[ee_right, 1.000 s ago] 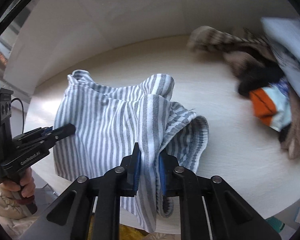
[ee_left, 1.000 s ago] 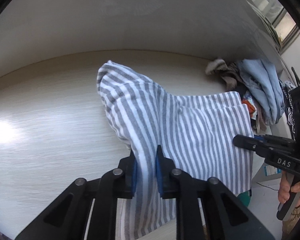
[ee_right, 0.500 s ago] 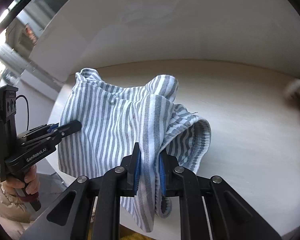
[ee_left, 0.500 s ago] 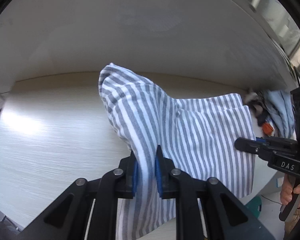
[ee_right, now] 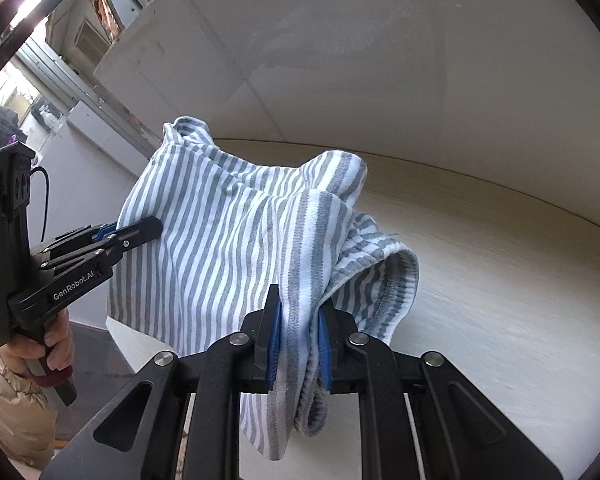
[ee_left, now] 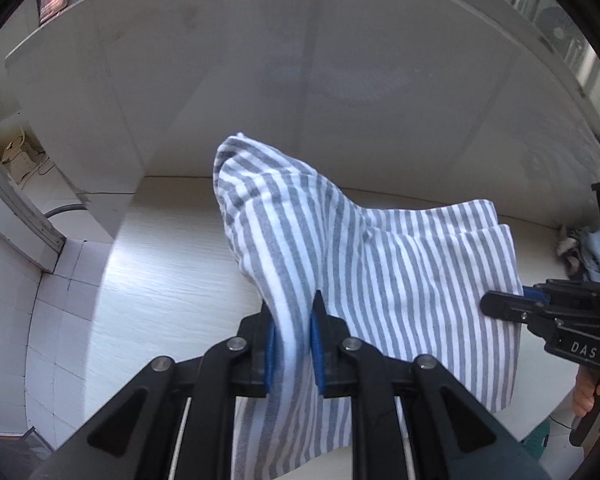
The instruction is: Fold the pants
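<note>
The striped pants (ee_left: 380, 264) are being held up by both grippers, just over the pale wooden table (ee_left: 172, 280). The left gripper (ee_left: 291, 350) is nearly closed, and a bunch of the cloth is being pinched between its blue pads (ee_left: 269, 354). In the left wrist view the cloth is running up from the pads toward 12 o'clock, and a loose end is hanging down past them toward 6 o'clock.

The right gripper (ee_right: 299, 346) is nearly closed too, and the thick waistband (ee_right: 400, 280) end is being squeezed between its pads. In the left wrist view this gripper is being seen at 3 o'clock, at the far edge of the cloth. In the right wrist view the left gripper is being seen at 9 o'clock, held by a hand (ee_right: 40, 344).

So the long side of the pants is being stretched from one gripper across to the other, side to side. Neither hand is nearer; each one is holding its own end. The table is lying ahead at 12 o'clock, and that is likely where the pants are being taken to be laid flat. The cloth between the grippers is sagging a little and is not being pulled tight. A small pile of clothes (ee_left: 580, 246) is sitting far off at 3 o'clock.
</note>
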Available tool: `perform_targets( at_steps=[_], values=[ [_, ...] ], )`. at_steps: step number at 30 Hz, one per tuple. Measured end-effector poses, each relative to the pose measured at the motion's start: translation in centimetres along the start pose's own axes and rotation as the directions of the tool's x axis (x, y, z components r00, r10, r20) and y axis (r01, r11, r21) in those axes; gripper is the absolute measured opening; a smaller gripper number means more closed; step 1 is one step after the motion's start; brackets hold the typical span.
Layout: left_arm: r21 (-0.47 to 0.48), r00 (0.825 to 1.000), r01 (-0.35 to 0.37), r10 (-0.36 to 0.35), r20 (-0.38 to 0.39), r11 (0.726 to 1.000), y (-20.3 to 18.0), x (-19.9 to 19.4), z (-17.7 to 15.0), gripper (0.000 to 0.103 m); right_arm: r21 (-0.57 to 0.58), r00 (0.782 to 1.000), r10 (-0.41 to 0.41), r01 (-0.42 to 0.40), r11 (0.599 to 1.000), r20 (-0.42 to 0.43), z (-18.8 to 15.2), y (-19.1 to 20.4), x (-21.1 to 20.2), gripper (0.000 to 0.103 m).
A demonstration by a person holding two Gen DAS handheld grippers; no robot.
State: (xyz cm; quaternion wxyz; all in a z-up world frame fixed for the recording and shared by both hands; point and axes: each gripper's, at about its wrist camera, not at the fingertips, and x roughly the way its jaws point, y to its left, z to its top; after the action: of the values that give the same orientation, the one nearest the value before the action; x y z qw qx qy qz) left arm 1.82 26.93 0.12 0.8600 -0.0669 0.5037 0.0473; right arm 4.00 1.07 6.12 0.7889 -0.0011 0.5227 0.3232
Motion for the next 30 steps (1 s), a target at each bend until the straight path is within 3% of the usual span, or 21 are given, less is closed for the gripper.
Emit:
perform_targets(
  at_steps=[5,13,20,21,24,30],
  values=[
    [0.007,0.999,0.004,-0.003,-0.032,1.000,4.4,2.1,0.3,0.015,0.013,0.999,-0.042,0.042,0.999,-0.029,0.8,0.3,3.2,0.017],
    [0.042,0.996,-0.006,0.010,-0.085,0.999,5.3,5.6,-0.6,0.016,0.061,0.986,-0.138,0.143,0.988,-0.091,2.2,1.4,8.7,0.018],
    [0.095,0.994,-0.069,0.077,-0.077,0.993,5.0,5.2,-0.6,0.028,0.127,0.986,-0.142,0.153,0.980,-0.091,1.8,-0.2,7.9,0.033],
    [0.096,0.993,-0.090,0.097,-0.070,0.991,4.4,4.2,-0.6,0.034,0.125,0.985,-0.154,0.164,0.979,-0.084,1.9,-0.3,7.5,0.034],
    [0.087,0.989,-0.136,0.140,-0.043,0.987,4.2,2.5,-0.6,0.043,0.111,0.980,-0.194,0.198,0.974,-0.043,1.7,-0.9,5.8,0.036],
    [0.047,0.992,-0.126,0.126,-0.005,0.991,3.8,0.5,-1.5,0.049,0.052,0.985,-0.172,0.171,0.984,0.007,0.6,0.5,3.1,0.036]
  ],
)
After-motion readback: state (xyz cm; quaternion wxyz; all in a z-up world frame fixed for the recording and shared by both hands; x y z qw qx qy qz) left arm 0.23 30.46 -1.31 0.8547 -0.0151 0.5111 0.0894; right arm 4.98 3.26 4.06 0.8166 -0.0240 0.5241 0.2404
